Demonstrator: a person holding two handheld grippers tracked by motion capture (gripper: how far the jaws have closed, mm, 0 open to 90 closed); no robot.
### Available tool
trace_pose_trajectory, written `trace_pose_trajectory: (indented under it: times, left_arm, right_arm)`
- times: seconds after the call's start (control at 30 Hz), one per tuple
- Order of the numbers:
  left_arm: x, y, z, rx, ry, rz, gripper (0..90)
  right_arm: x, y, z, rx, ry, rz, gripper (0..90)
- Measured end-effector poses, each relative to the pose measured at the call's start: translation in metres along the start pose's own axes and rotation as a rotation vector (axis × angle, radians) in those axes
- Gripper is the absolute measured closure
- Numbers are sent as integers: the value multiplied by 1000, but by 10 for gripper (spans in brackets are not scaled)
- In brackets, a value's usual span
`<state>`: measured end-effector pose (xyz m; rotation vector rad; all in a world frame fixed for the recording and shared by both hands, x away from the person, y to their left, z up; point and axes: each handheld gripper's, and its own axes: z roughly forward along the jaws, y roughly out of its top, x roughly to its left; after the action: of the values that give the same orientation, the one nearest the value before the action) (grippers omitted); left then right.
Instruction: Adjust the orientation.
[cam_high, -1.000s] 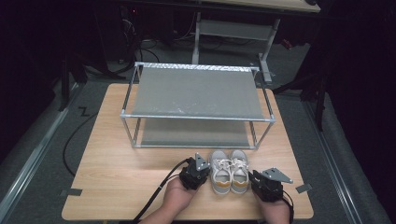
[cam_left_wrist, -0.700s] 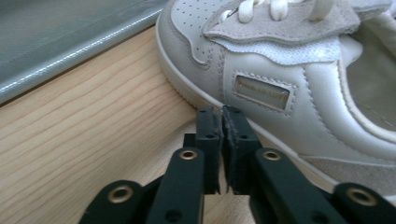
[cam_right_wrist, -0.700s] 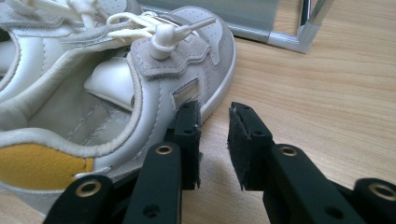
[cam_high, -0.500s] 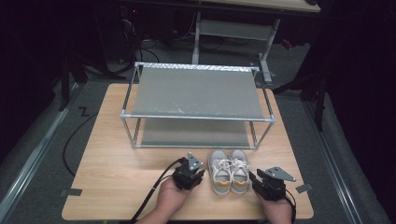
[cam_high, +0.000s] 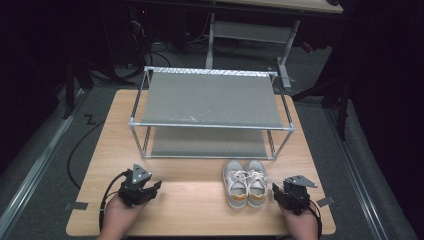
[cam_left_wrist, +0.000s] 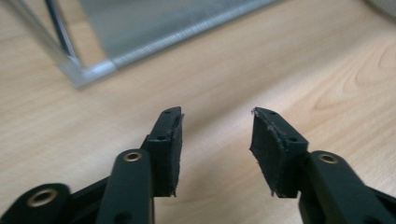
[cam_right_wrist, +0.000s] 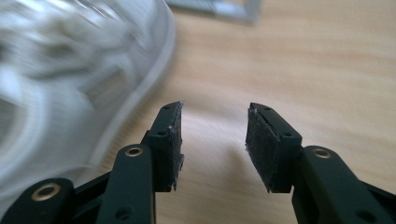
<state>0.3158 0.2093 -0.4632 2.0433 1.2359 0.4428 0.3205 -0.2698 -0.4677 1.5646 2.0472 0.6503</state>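
Both grippers have moved apart since the earlier pictures: the left gripper (cam_high: 151, 188) has gone far to the left, away from the pair of shoes (cam_high: 244, 182), and the right gripper (cam_high: 278, 192) has moved a little to the right. Each gripper has its jaws wide and holds nothing. The shoes, white with orange heels, lie just left of the right jaws and well to the right of the left jaws. Beyond both stands a metal two-shelf rack (cam_high: 210, 98) on the wooden table (cam_high: 195, 210). The room around is dark. I can read no writing.
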Motion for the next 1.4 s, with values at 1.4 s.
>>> trace_pose_trajectory:
  times: [1.4]
  left_arm:
    - [-1,4,5,-23,-79,24,515]
  right_arm:
    - [-17,97,1,850,3,255,558]
